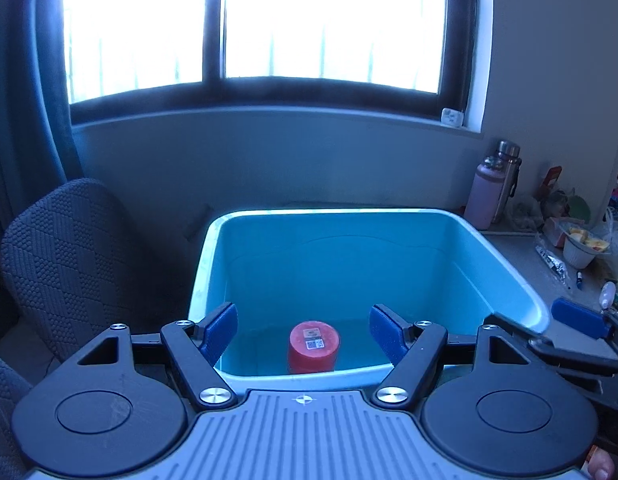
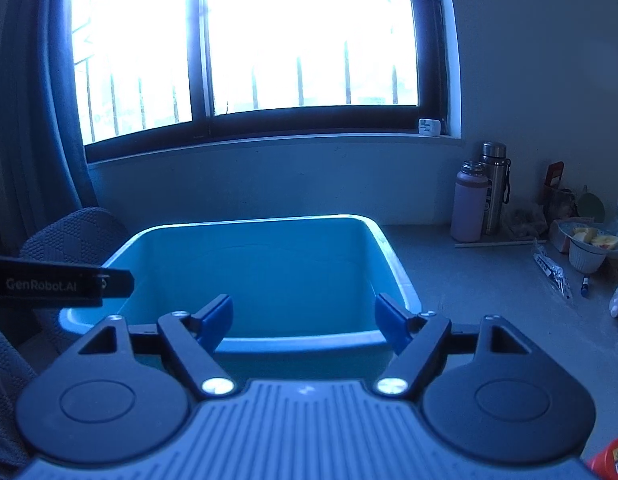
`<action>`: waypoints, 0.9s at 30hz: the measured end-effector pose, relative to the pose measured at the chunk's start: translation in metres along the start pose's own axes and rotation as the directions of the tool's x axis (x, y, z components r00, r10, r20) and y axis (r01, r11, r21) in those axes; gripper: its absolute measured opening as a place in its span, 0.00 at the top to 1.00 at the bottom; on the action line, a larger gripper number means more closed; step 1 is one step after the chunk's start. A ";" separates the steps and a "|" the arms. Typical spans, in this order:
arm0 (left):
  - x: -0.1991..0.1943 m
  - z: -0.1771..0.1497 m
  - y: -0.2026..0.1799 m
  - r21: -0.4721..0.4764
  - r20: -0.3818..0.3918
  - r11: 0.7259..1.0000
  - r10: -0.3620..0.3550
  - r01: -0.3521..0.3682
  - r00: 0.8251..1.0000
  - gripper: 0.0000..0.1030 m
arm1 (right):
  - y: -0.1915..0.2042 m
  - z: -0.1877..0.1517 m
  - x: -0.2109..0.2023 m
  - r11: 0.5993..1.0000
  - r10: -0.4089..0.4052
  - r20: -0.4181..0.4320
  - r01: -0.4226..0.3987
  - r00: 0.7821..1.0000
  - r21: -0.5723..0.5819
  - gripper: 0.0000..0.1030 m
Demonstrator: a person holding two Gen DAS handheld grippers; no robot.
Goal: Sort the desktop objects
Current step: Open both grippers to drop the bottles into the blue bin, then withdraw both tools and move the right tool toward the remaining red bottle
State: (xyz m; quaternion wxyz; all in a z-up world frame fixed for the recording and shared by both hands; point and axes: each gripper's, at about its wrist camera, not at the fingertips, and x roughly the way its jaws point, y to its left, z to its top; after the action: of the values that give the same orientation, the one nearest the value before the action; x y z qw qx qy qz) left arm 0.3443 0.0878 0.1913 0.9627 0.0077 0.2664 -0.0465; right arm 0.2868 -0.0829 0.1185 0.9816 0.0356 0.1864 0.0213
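Observation:
A blue plastic bin (image 1: 213, 248) stands on the desk under the window. A red cylindrical container (image 1: 313, 346) with a label on its top rests on the bin's floor near the front wall. My left gripper (image 1: 304, 332) hovers above the bin's front rim, open, with nothing between its blue pads. In the right wrist view the same bin (image 2: 393, 256) lies ahead and my right gripper (image 2: 305, 320) is open and empty over its near right corner. The right gripper's blue pad (image 1: 577, 318) shows at the left view's right edge. A red object (image 2: 611, 458) peeks in at the bottom right corner.
A dark fabric chair (image 1: 77, 256) stands left of the bin. On the desk at the right are a pink bottle (image 2: 469, 204), a steel flask (image 2: 495, 184), a white cup with food (image 2: 589, 250), a wrapped packet (image 2: 553, 270), a pen (image 2: 585, 285) and other clutter.

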 end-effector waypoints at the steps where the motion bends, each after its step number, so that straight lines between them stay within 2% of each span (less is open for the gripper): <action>1: -0.008 -0.001 0.000 -0.002 0.007 1.000 0.000 0.000 1.000 0.27 | -0.001 -0.002 -0.005 1.000 0.003 0.003 -0.003 1.000 -0.003 0.24; 8: -0.054 -0.020 -0.012 -0.008 0.024 1.000 0.025 -0.024 0.999 0.26 | -0.015 -0.019 -0.046 1.000 0.010 0.009 -0.010 1.000 -0.012 0.24; 11: -0.072 -0.036 -0.022 -0.010 0.020 0.999 0.040 -0.039 0.999 0.16 | -0.024 -0.030 -0.064 1.000 0.008 -0.002 -0.008 1.000 -0.015 0.24; 12: -0.078 -0.042 -0.026 -0.011 0.017 0.999 0.044 -0.044 0.999 0.16 | -0.028 -0.034 -0.071 1.000 0.006 -0.006 -0.006 1.000 -0.012 0.24; 21: -0.133 -0.113 -0.061 -0.057 -0.032 0.998 0.040 -0.041 0.999 0.16 | -0.065 -0.082 -0.137 1.000 -0.021 -0.042 0.022 0.999 0.015 0.23; 27: -0.146 -0.164 -0.080 -0.056 -0.072 0.998 0.030 -0.034 0.997 0.15 | -0.086 -0.116 -0.172 0.998 -0.058 -0.066 0.059 0.996 0.011 0.23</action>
State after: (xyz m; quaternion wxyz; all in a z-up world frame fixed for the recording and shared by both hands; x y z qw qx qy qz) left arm 0.1281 0.0272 0.1265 0.9531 -0.0140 0.3015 -0.0228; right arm 0.0865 -0.1709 0.0667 0.9748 0.0358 0.2199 -0.0075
